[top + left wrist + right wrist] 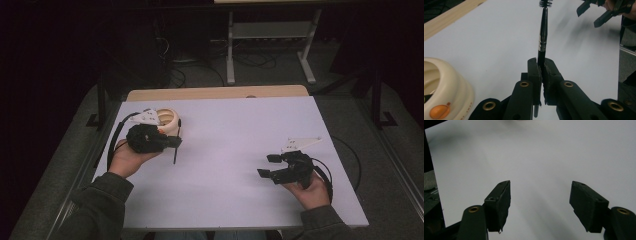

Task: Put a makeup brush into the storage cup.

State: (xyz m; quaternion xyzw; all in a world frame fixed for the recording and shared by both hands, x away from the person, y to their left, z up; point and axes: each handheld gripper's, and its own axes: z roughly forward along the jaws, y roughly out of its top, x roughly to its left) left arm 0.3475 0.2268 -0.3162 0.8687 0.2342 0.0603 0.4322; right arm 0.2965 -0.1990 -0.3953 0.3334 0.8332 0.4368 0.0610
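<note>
Near right, the right gripper [270, 165] hangs over the white table [230, 150], jaws spread wide with nothing between them. Far left, the left gripper [541, 71] pinches a slim black brush wand [542, 37] by its handle, just beside a cream ceramic ring-shaped holder [167, 120].

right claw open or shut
Open: in the right gripper view the right claw has its pads wide apart, with bare white table between them.

Cream holder [446, 85]: orange pumpkin emblem, small print beside it, illegible.
</note>
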